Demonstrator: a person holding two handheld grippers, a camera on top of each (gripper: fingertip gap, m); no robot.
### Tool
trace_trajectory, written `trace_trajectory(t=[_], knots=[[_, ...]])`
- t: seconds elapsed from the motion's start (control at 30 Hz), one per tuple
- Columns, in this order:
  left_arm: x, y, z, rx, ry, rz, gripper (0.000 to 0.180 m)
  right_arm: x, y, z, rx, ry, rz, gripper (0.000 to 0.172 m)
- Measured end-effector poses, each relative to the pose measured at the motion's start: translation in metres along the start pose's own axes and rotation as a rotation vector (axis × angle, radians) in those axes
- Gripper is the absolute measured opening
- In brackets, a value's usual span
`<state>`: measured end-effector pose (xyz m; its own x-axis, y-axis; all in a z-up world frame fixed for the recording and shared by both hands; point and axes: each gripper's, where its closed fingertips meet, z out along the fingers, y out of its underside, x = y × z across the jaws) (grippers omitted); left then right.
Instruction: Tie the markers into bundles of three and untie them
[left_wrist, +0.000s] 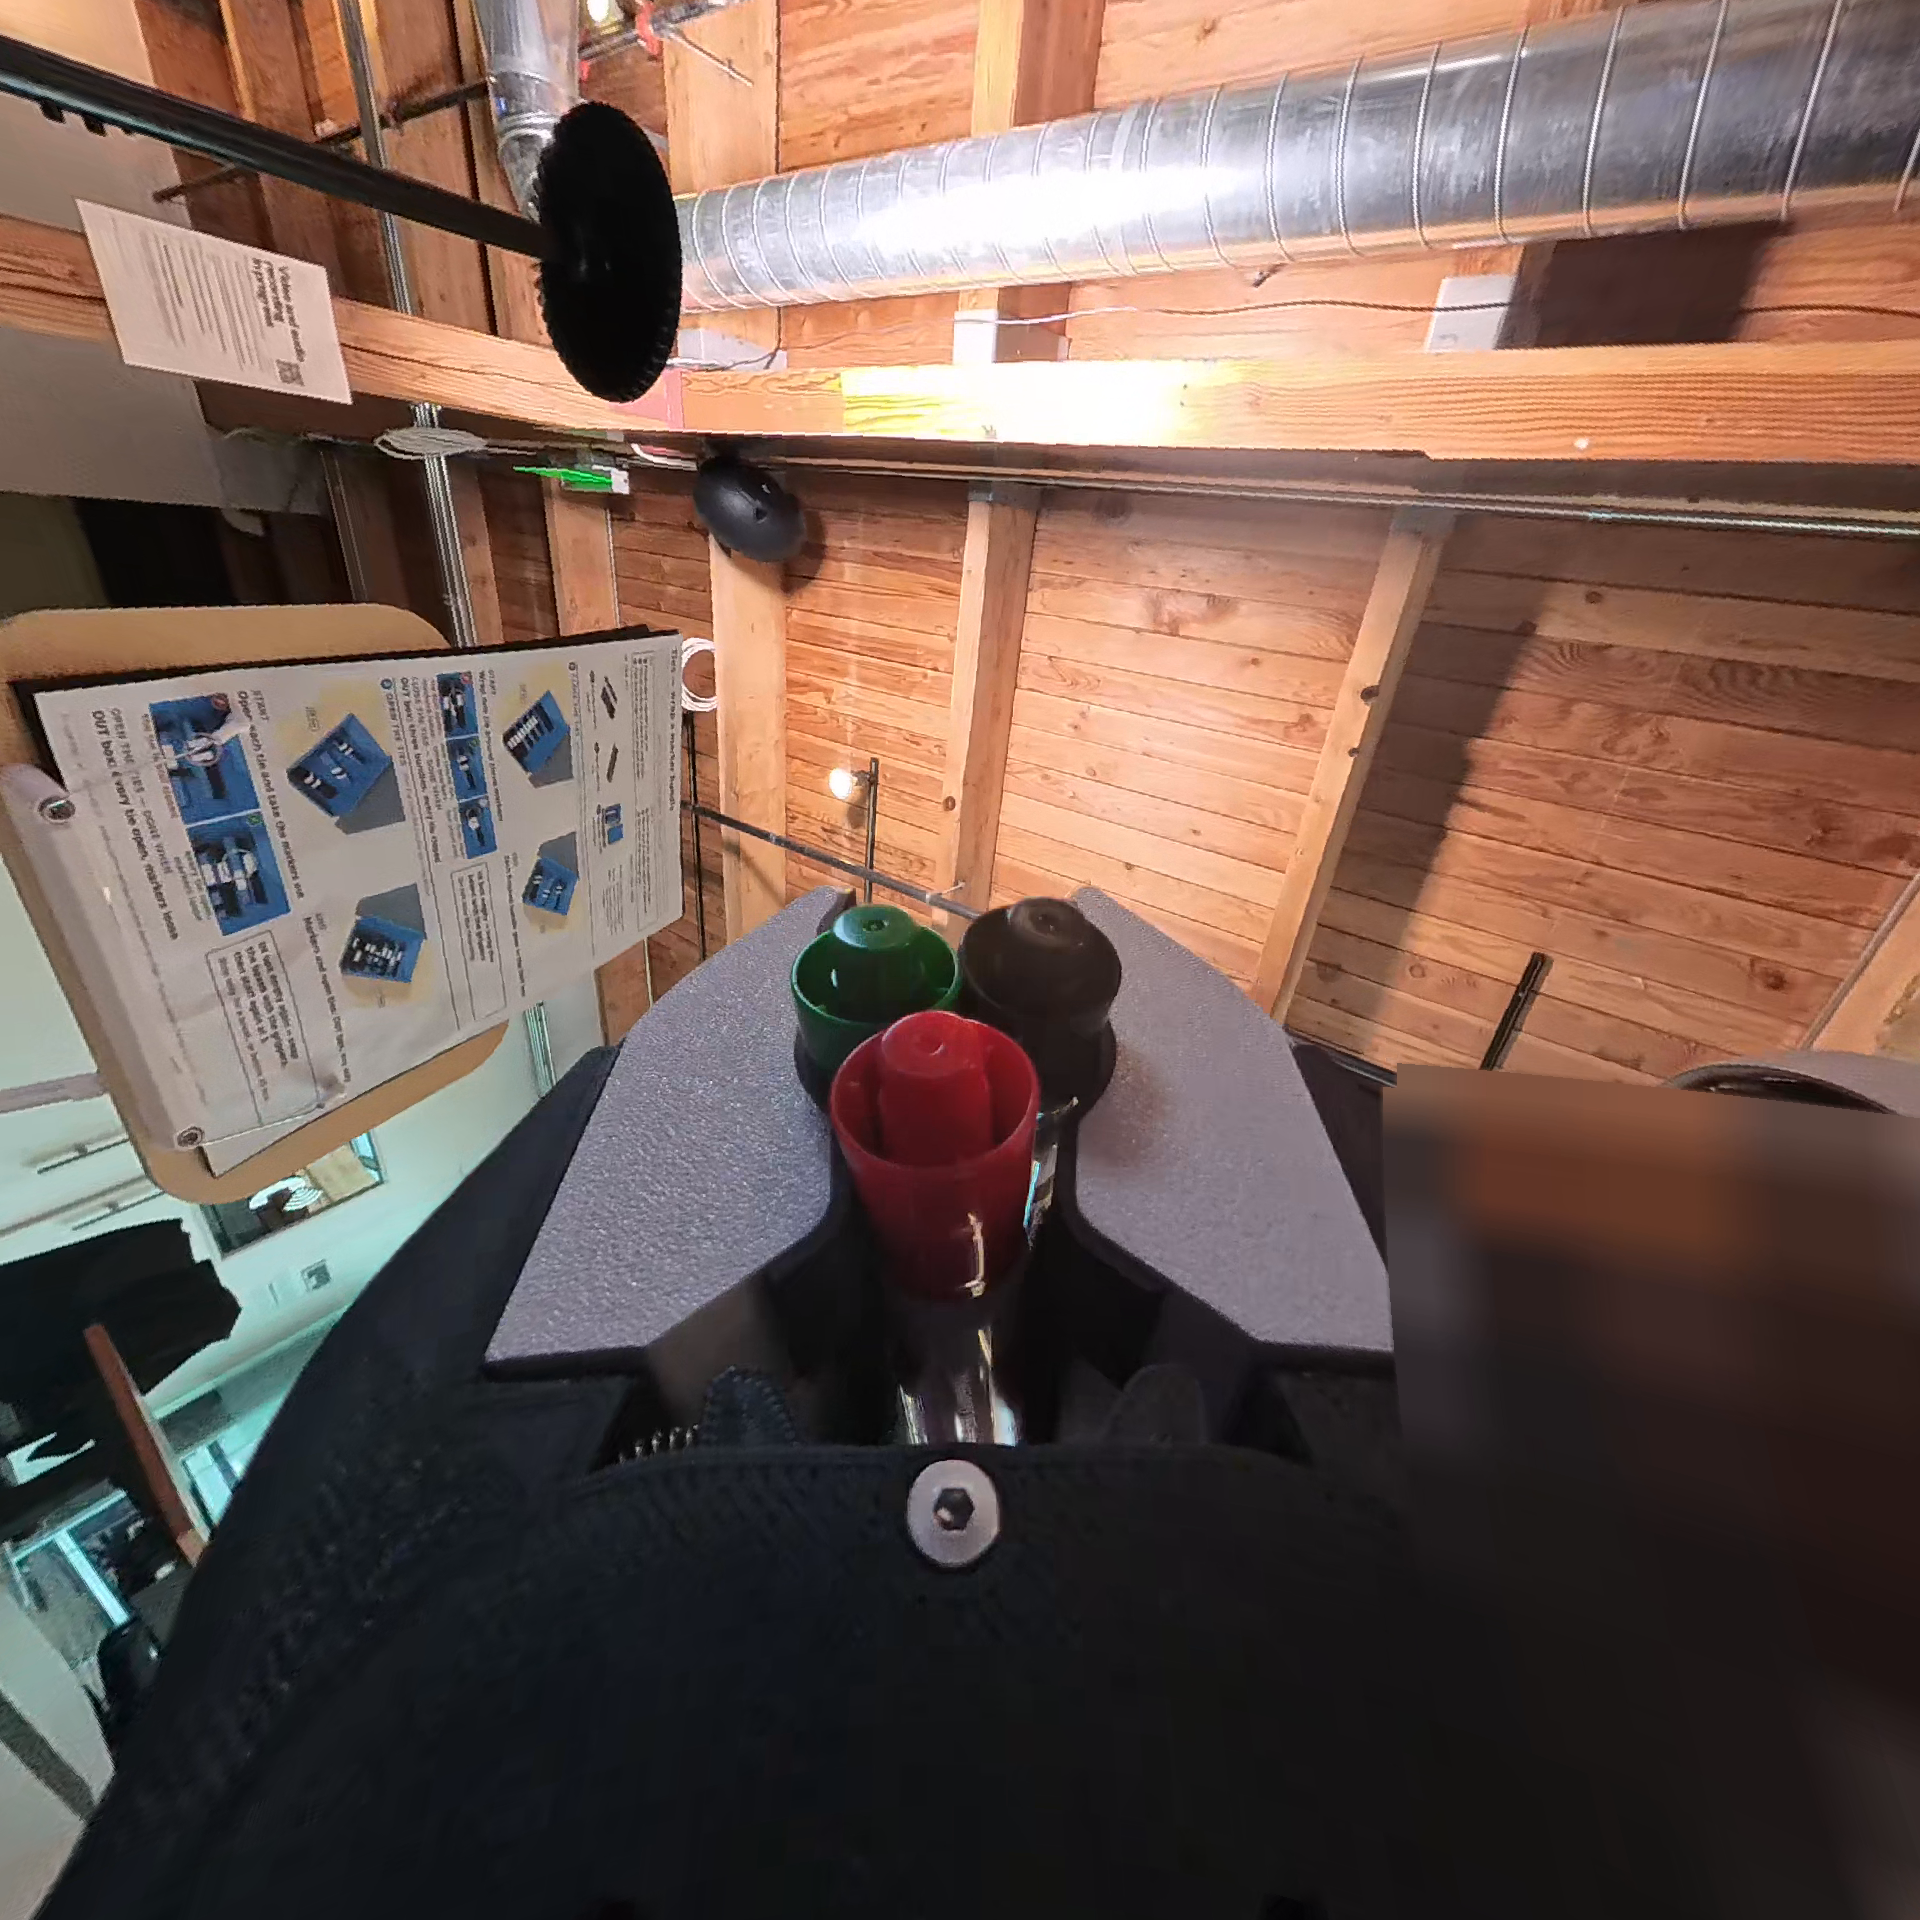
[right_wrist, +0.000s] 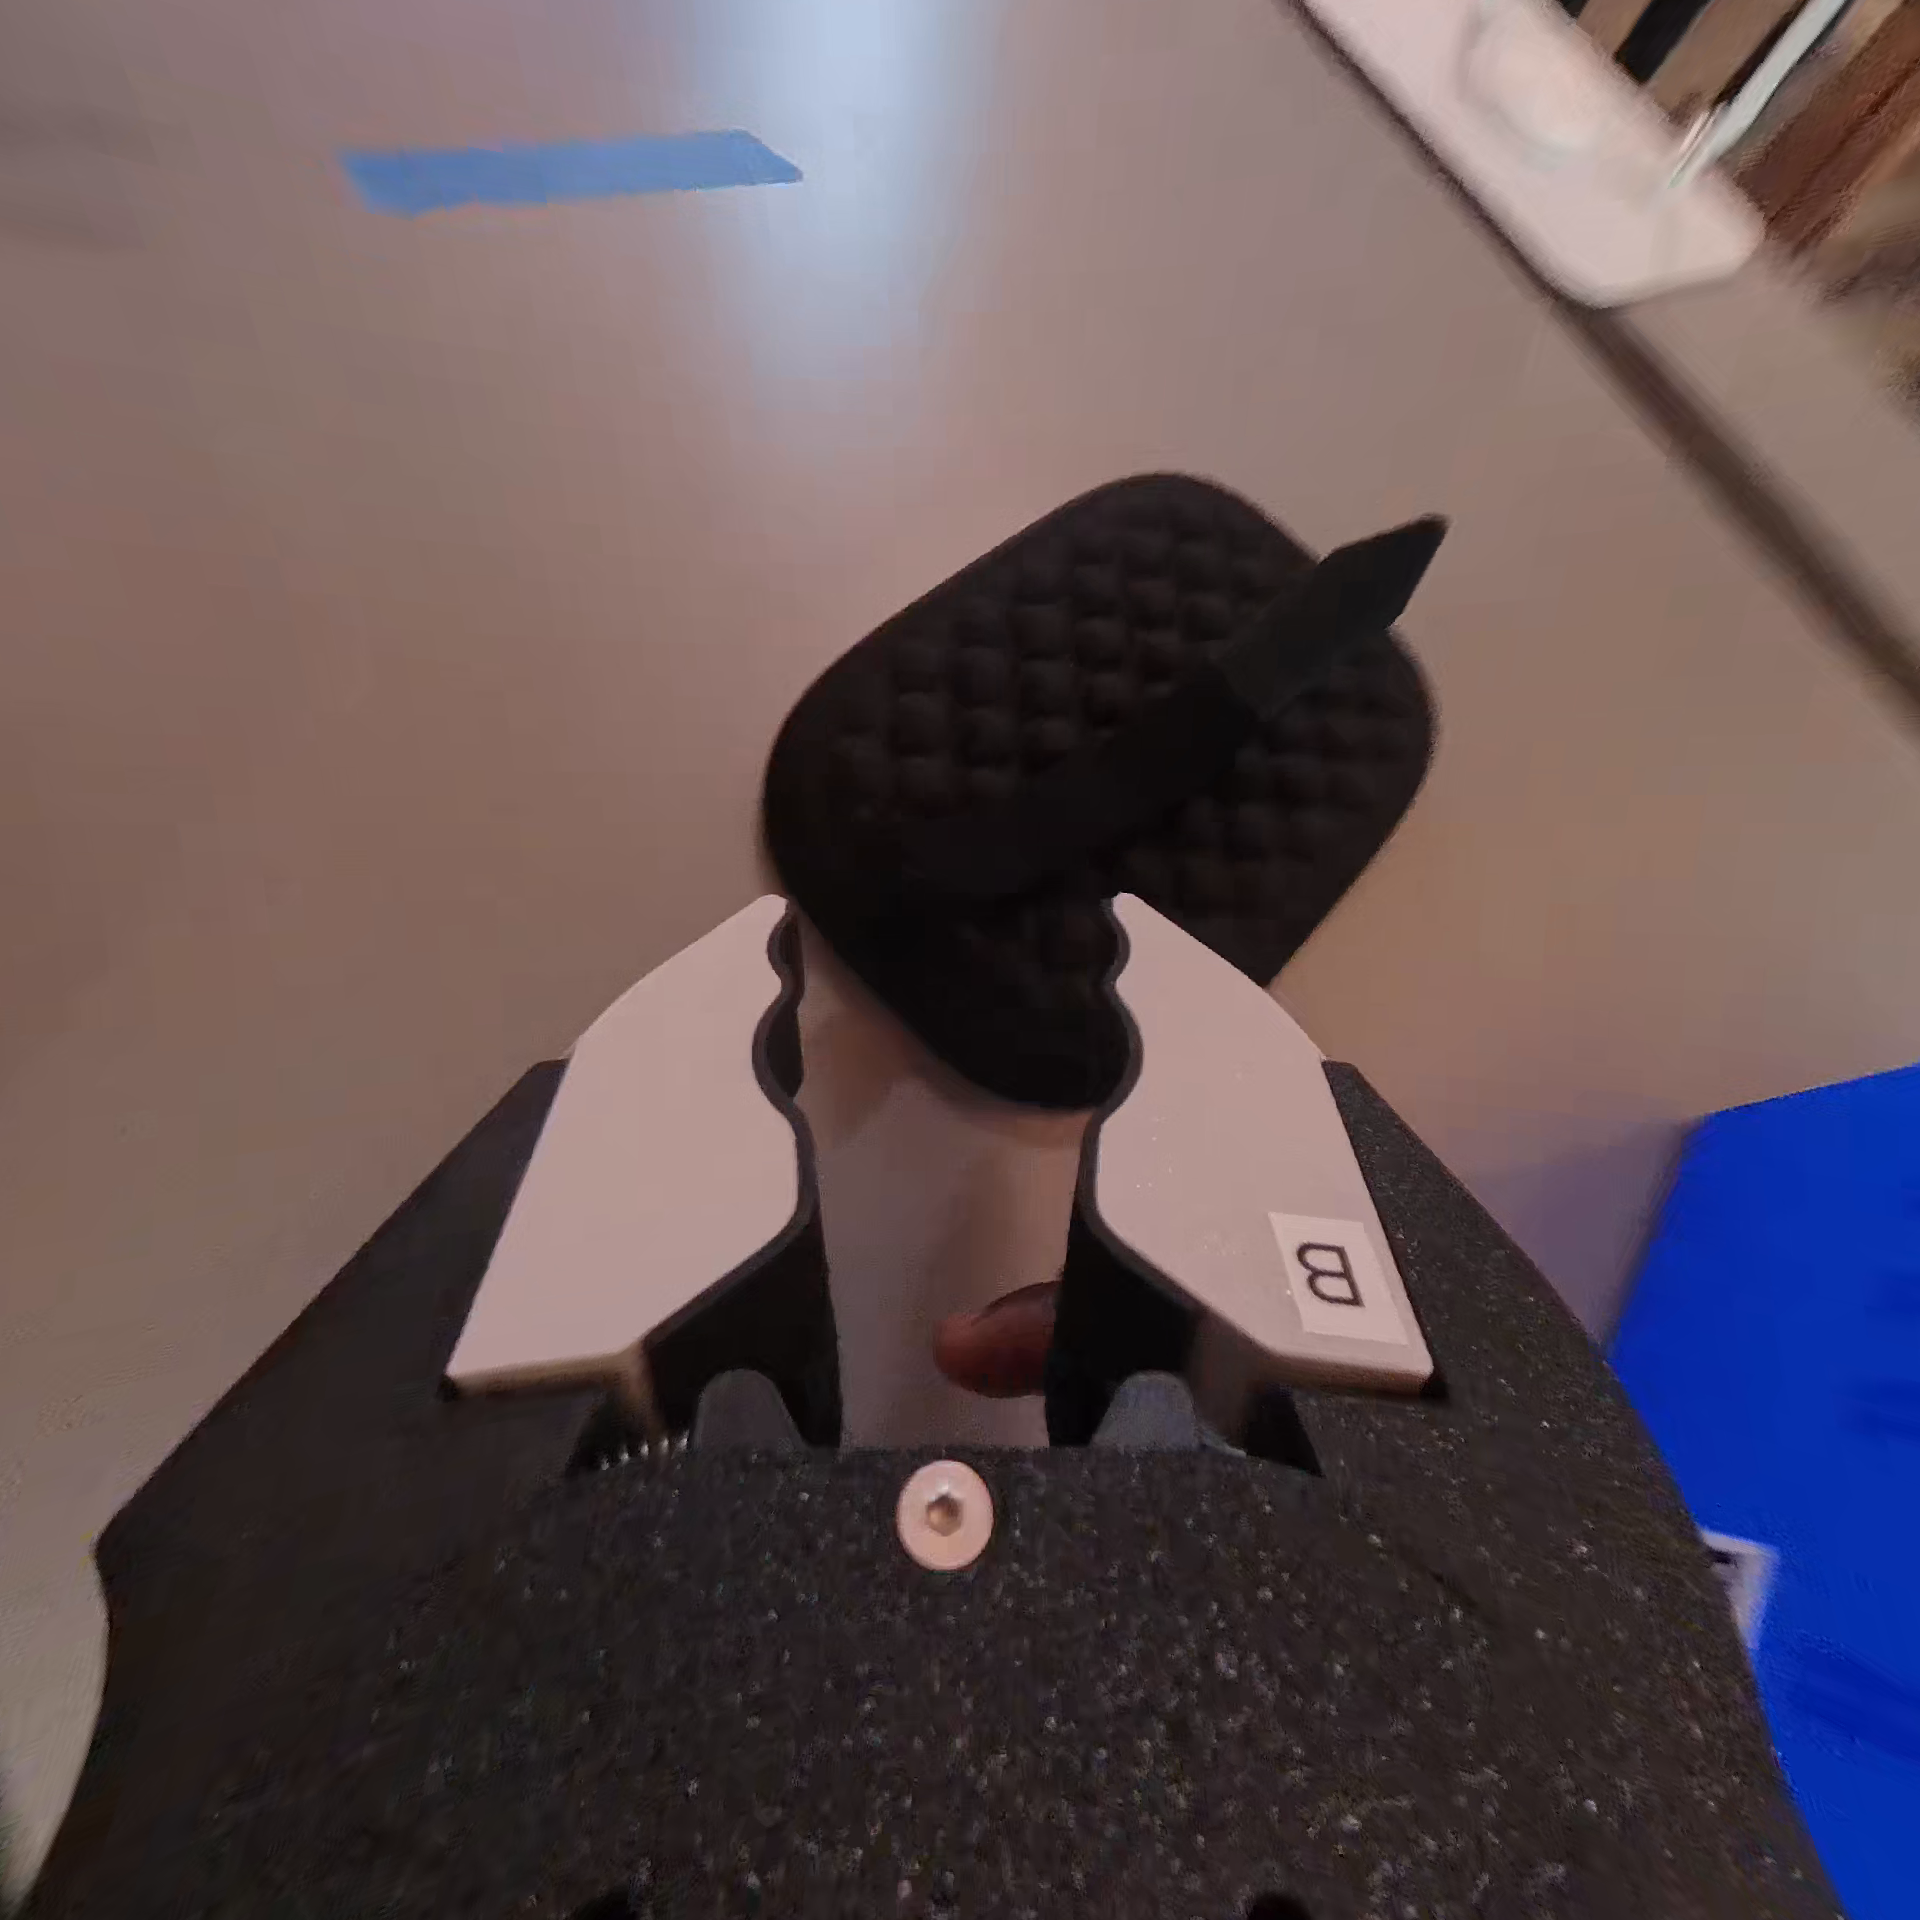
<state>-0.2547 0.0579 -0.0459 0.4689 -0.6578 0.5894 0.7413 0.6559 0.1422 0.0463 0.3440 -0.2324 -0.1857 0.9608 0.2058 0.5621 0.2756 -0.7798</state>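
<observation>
In the left wrist view my left gripper (left_wrist: 956, 920) points up at the ceiling and is shut on a bundle of three markers seen end on: a green cap (left_wrist: 871, 971), a black cap (left_wrist: 1042, 966) and a red cap (left_wrist: 935, 1132). A black band (left_wrist: 1099, 1055) shows around them just below the caps. In the right wrist view my right gripper (right_wrist: 948, 925) is open. A black bumpy tie (right_wrist: 1039, 727) with a narrow strap end (right_wrist: 1340, 592) lies between its fingers. It touches the right finger (right_wrist: 1195, 1039), with a gap to the left finger (right_wrist: 686, 1081).
A pale table top (right_wrist: 312, 623) with a blue tape strip (right_wrist: 566, 171) lies below the right gripper, with a blue bin (right_wrist: 1787, 1299) at right. An instruction sheet (left_wrist: 343, 862) hangs left of the left gripper. A black disc on a bar (left_wrist: 608, 249) hangs near the ceiling. Some 45 centimeters of space lies between my two pairs of fingers.
</observation>
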Motion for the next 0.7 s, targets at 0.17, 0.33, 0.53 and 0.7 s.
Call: trace_trajectory(t=[0.17,0.33,0.53,0.7], knots=[[-0.011,0.007,0.001,0.011,-0.026,-0.077,0.038,0.010,-0.004,0.016,0.034,0.070,-0.300,0.025],[-0.018,0.008,0.002,0.032,-0.029,-0.046,0.038,0.001,-0.069,0.024,0.159,0.007,-0.276,0.002],[-0.005,0.011,0.013,0.031,0.028,0.130,0.038,-0.077,-0.200,0.021,0.319,-0.322,-0.198,0.002],[0.010,0.017,0.024,0.011,0.122,0.242,0.038,-0.136,-0.266,0.018,0.386,-0.504,-0.201,0.002]])
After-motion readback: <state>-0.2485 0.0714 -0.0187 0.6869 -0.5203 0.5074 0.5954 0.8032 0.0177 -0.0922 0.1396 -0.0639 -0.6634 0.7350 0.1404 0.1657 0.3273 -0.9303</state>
